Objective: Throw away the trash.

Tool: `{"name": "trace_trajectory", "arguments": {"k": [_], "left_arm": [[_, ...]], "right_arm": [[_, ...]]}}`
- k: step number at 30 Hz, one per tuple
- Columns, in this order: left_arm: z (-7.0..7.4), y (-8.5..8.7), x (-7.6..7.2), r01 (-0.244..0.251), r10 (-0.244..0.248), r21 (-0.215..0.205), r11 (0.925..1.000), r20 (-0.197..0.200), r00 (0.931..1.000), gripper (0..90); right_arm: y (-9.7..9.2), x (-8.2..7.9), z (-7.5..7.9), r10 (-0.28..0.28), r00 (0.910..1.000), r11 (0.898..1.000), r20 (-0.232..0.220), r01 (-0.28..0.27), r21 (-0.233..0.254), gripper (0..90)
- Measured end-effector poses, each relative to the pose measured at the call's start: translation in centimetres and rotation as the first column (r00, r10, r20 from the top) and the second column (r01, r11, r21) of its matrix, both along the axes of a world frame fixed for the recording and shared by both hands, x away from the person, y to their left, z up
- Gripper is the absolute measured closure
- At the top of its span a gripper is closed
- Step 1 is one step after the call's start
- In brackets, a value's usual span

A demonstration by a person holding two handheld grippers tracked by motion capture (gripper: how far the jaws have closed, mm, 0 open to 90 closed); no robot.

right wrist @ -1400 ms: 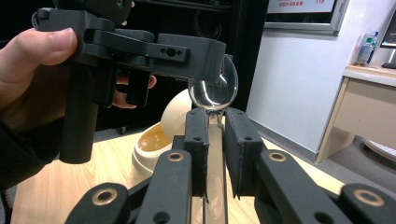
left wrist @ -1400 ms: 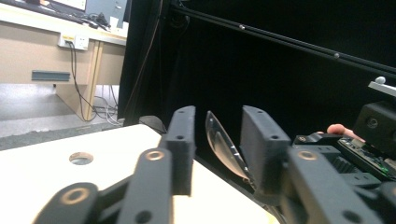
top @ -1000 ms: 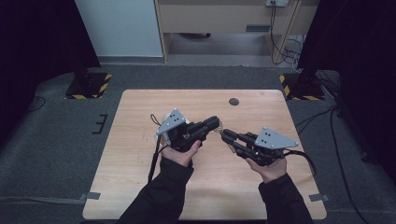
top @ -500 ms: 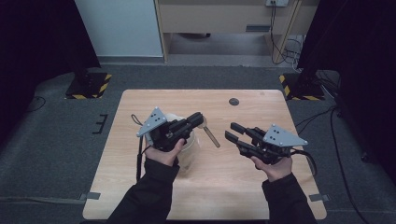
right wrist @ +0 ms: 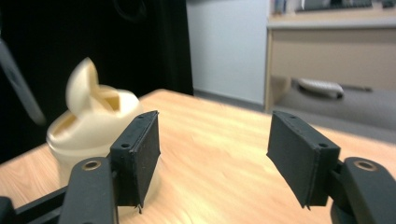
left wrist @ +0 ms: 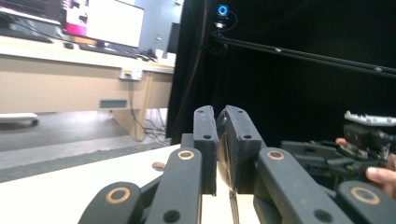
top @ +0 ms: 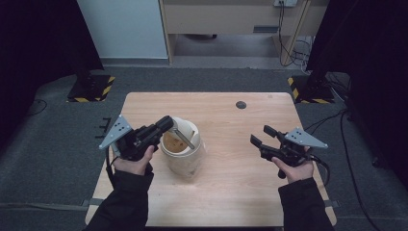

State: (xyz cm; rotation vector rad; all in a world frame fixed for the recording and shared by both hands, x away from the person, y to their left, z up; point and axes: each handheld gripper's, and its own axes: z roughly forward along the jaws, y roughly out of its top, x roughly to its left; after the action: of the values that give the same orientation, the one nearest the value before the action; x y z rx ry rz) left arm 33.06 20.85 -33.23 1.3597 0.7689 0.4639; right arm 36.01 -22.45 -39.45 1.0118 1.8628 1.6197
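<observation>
A cream bin with a tilted swing lid stands left of the table's middle; it also appears in the right gripper view. My left gripper is just left of the bin, shut on a thin grey stick that slants down over the bin's opening. In the left gripper view its jaws stand almost together. My right gripper is held open to the right of the bin, well apart from it, and nothing sits between its jaws. The stick is a grey blur at the left edge of the right gripper view.
The bin rests on a light wooden table. A small dark round spot lies near its far edge. Beyond the table are grey floor, a desk and black curtains at both sides.
The two grippers were close together at the table's middle. The left one has moved left with the stick; the right one has moved right and opened. The bin now shows between them.
</observation>
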Motion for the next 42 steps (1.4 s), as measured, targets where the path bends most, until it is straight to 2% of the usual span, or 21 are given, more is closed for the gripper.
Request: {"name": "trace_trajectory", "arguments": {"k": [6, 11, 15, 17, 20, 25, 38, 42], "left_arm": [[-0.1, 2.4, -0.5, -0.053, 0.053, 0.017, 0.9985, 0.017, 0.9985, 83.2], [-0.6, 3.2, -0.4, -0.082, 0.081, 0.028, 0.9962, 0.027, 0.9963, 83.3], [-1.1, 3.3, 0.0, -0.092, 0.091, 0.047, 0.9947, 0.024, 0.9956, 83.2], [-1.6, 3.3, 0.5, -0.104, 0.103, 0.059, 0.9928, 0.020, 0.9944, 83.3], [-2.2, 3.2, 1.0, -0.116, 0.115, 0.080, 0.9901, 0.017, 0.9933, 83.3], [-3.1, 2.9, 1.5, -0.118, 0.118, 0.106, 0.9873, 0.009, 0.9930, 83.3], [-5.8, 1.4, 2.0, -0.106, 0.108, 0.173, 0.9791, 0.000, 0.9942, 83.3], [-6.9, 1.0, 2.3, -0.084, 0.092, 0.184, 0.9793, -0.035, 0.9951, 83.2]], "right_arm": [[-2.4, -0.3, -3.0, -0.064, 0.9946, 0.997, -0.082, 0.061, -0.037, 33.1], [-3.4, -0.5, -4.8, -0.098, 0.9879, 0.993, -0.120, 0.091, -0.069, 32.9], [-3.6, -0.4, -5.6, -0.106, 0.9854, 0.990, -0.133, 0.093, -0.103, 32.3], [-3.6, -0.2, -6.4, -0.101, 0.9836, 0.986, -0.149, 0.079, -0.146, 31.0], [-3.6, 0.0, -7.1, -0.095, 0.9816, 0.983, -0.166, 0.066, -0.173, 30.6], [-3.8, 0.1, -7.6, -0.095, 0.9789, 0.982, -0.181, 0.062, -0.179, 30.1], [-3.7, 0.2, -7.9, -0.081, 0.9802, 0.981, -0.180, 0.047, -0.186, 29.8], [-3.8, 0.2, -7.9, -0.083, 0.9808, 0.982, -0.177, 0.050, -0.183, 29.8]]}}
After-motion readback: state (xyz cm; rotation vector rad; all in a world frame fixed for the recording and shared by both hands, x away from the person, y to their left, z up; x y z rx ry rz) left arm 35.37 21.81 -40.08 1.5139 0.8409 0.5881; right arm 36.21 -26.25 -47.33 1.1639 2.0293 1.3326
